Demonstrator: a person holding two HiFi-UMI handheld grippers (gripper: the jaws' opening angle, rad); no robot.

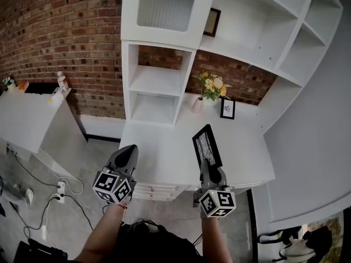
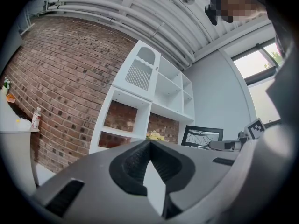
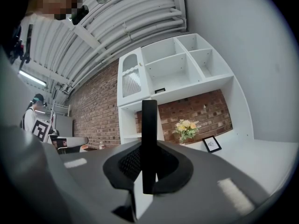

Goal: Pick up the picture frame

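A red brick wall point(image 1: 60, 32) backs a tall white shelf unit point(image 1: 164, 48). One upper compartment holds a small dark frame point(image 1: 211, 22); the compartments nearby look bare. At the back edge of the white bench point(image 1: 159, 147) a vase point(image 1: 197, 104) holds yellow flowers point(image 1: 212, 85), with a little framed print point(image 1: 227, 108) just beside it. The bench's left half lies open. Over the front edge the right gripper point(image 1: 207, 166) has its jaws nearly together on the black picture frame point(image 1: 207, 146), which it holds upright by the lower edge. The left gripper point(image 1: 129, 149) is level beside it, jaws together on nothing.
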